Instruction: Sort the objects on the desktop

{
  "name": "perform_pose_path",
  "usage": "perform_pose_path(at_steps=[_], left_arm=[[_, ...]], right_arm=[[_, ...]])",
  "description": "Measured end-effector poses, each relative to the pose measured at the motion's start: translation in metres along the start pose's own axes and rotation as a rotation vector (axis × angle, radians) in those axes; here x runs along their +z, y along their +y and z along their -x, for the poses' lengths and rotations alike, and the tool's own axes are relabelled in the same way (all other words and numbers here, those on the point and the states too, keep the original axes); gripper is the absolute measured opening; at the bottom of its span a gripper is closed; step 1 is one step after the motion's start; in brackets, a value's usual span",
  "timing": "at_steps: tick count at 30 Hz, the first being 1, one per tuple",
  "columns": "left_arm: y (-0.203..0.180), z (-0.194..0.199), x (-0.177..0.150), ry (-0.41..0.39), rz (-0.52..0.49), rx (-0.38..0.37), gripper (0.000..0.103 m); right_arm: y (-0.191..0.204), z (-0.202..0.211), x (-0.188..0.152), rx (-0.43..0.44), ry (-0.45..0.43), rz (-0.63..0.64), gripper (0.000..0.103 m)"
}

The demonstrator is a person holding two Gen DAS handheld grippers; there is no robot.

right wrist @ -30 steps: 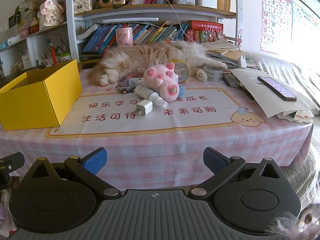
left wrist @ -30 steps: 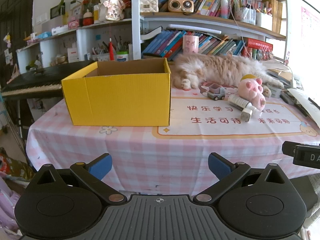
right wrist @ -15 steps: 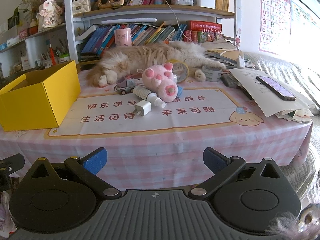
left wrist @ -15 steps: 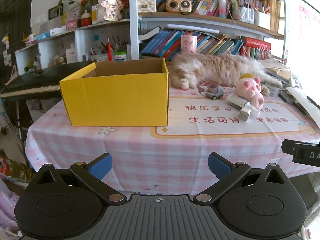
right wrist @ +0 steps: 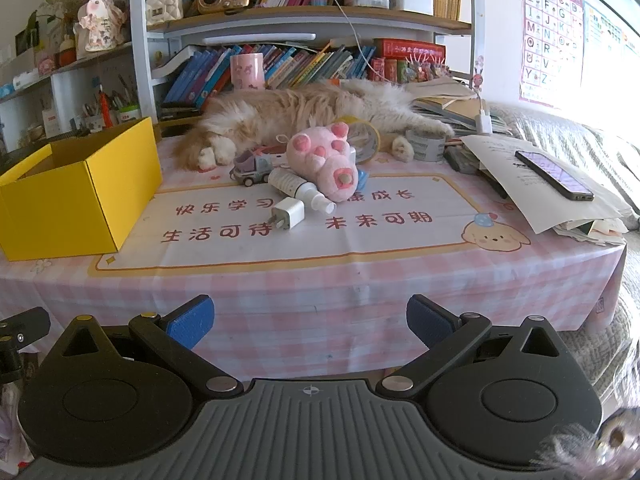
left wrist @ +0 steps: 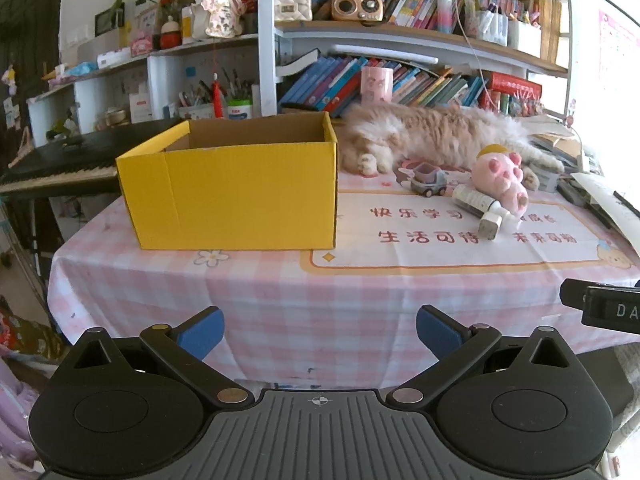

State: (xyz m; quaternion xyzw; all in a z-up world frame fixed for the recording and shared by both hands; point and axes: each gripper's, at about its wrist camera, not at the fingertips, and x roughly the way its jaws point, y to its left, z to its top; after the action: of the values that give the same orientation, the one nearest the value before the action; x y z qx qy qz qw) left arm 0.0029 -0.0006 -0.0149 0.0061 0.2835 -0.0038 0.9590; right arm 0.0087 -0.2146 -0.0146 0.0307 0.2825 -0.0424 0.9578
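Observation:
An open yellow cardboard box (left wrist: 232, 192) (right wrist: 76, 196) stands on the left of the pink checked table. On the white mat lie a pink plush paw (right wrist: 324, 162) (left wrist: 500, 184), a white spray bottle (right wrist: 300, 190) (left wrist: 478, 202), a white charger plug (right wrist: 288, 213) (left wrist: 490, 226) and a small toy truck (right wrist: 252, 168) (left wrist: 428, 180). My left gripper (left wrist: 320, 330) is open and empty in front of the table edge. My right gripper (right wrist: 310, 320) is open and empty, also short of the table edge.
A fluffy cat (right wrist: 304, 108) lies along the back of the table behind the objects. A tape roll (right wrist: 366, 136) sits behind the plush. A phone (right wrist: 554, 174) rests on papers at the right. Bookshelves (right wrist: 304, 20) stand behind; a keyboard (left wrist: 56, 168) is at the left.
Both grippers have drifted slightly; the table and objects shift a little in view. Both stay open and nothing has been picked up.

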Motion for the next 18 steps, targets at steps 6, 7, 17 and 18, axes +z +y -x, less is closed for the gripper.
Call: perform_pose_path(at_steps=[6, 7, 17, 18], left_arm=[[0.0013, -0.0011, 0.0027, -0.003, -0.001, -0.016, 0.103], [0.0011, -0.0011, 0.0027, -0.004, -0.002, -0.016, 0.103], [0.0043, -0.0051, 0.0061, 0.016, 0.002, -0.019, 0.103], [0.0044, -0.0053, 0.0061, 0.017, 0.002, -0.021, 0.103]], right_arm=[[0.0038, -0.0022, 0.0006, 0.002, 0.004, 0.009, 0.103], [0.0041, -0.0019, 0.0010, 0.002, 0.002, 0.010, 0.103], [0.0075, -0.0017, 0.0024, 0.008, 0.002, 0.020, 0.103], [0.0073, -0.0019, 0.0023, 0.009, 0.002, 0.020, 0.103]])
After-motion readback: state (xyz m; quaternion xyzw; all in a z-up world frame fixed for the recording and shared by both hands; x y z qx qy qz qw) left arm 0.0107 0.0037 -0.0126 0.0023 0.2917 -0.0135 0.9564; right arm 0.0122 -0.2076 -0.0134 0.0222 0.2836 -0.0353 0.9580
